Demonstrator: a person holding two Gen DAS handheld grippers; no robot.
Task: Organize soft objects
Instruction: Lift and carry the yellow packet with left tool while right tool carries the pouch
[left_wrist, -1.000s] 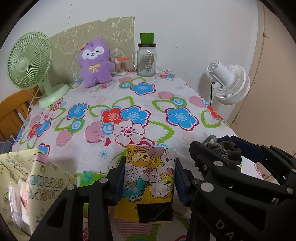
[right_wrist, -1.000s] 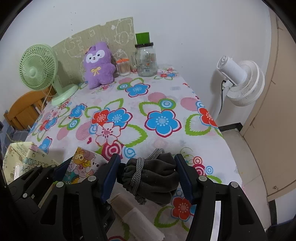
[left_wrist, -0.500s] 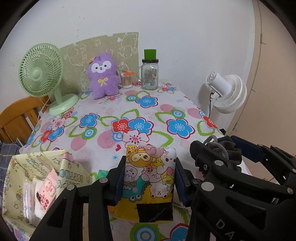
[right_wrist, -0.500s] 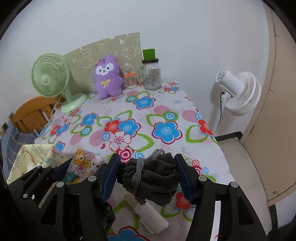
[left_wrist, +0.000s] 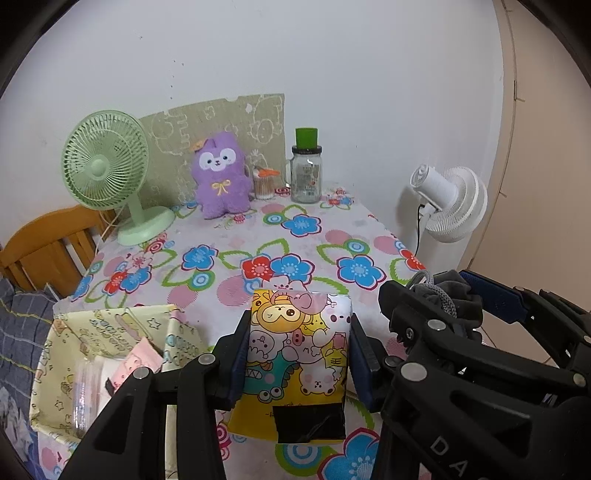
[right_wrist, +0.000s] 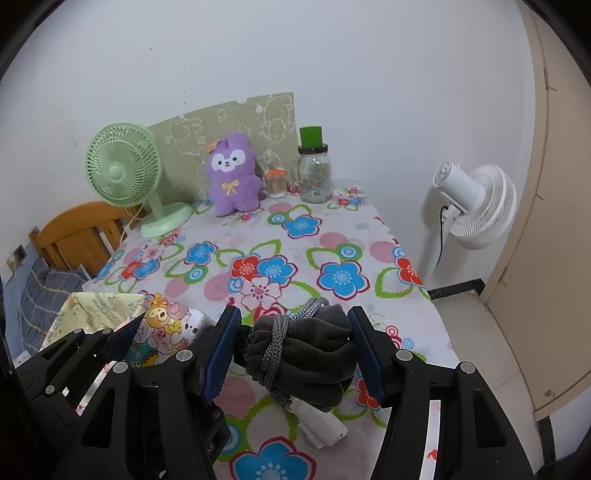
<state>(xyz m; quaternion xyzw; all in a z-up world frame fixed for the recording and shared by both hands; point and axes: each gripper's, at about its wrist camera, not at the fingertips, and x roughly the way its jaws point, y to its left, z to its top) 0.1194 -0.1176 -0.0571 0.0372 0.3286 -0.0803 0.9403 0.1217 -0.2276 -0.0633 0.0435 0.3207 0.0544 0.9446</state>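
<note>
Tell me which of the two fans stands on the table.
The green fan, on the flowered table at its far left beside the purple plush. The white fan stands off the table's right edge.

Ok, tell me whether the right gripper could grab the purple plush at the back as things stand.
Probably not yet. The right gripper is shut on the dark cloth bundle, so its jaws are full. The way to the purple plush over the flowered tablecloth looks free, but the bundle must go first.
</note>
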